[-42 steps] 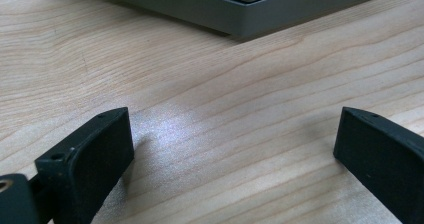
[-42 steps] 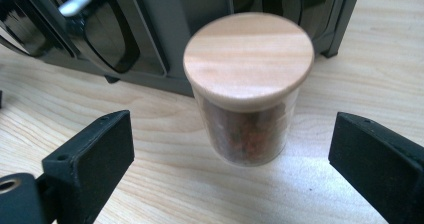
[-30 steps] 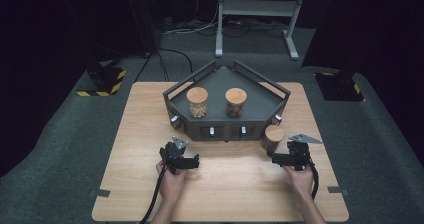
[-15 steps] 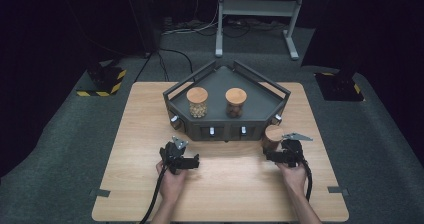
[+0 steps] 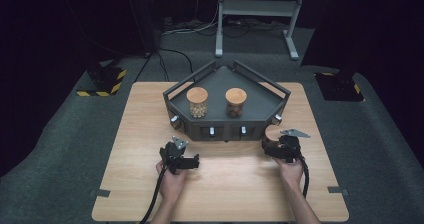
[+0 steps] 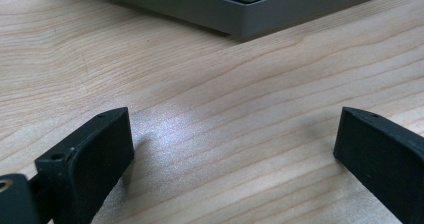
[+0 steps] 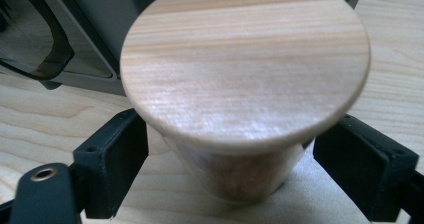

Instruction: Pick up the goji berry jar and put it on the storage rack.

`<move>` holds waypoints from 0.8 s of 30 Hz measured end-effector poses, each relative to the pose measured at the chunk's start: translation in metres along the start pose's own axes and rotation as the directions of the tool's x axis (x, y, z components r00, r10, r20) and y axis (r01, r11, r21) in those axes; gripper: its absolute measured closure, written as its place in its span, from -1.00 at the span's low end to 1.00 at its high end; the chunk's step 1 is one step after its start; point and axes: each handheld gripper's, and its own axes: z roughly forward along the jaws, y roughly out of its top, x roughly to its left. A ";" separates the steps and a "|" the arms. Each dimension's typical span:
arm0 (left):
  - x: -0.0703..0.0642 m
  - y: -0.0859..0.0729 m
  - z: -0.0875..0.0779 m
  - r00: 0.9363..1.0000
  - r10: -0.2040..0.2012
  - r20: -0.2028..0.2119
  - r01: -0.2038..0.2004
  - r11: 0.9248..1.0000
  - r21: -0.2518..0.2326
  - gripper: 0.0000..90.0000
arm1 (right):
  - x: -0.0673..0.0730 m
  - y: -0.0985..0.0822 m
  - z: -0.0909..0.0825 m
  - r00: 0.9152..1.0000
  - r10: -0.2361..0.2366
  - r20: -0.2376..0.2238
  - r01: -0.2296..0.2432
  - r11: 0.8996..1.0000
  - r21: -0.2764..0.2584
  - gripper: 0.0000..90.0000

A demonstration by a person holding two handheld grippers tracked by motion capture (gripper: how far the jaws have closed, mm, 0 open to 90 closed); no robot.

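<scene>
On the wooden table (image 5: 125, 184) we see a dark grey angular tray (image 5: 260, 96) holding two glass jars with wooden lids. The left jar (image 5: 197, 102) contains pale, nut-like pieces; the right jar (image 5: 235, 102) contains darker brown contents. A third jar (image 7: 240, 84), also wooden-lidded, stands on the table just beside the tray's front right corner, with light brown contents that we cannot identify. The right gripper (image 7: 235, 169) has its jaws apart, one on each side of this jar. The left gripper (image 6: 230, 149) rests spread wide over bare table.
</scene>
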 end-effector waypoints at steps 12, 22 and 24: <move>0.000 0.000 0.000 1.000 0.000 0.000 0.000 1.000 0.000 -0.94 | 0.009 -0.003 0.002 0.999 -0.031 0.042 0.032 0.999 -0.024 -0.47; 0.000 0.000 0.000 1.000 0.000 0.000 0.000 1.000 0.000 -0.94 | 0.019 -0.001 0.003 0.994 -0.076 0.079 0.078 0.997 -0.022 -0.44; 0.000 0.000 0.000 1.000 0.000 0.000 0.000 1.000 0.000 -0.94 | 0.020 -0.001 0.003 0.994 -0.079 0.080 0.081 0.996 -0.023 -0.44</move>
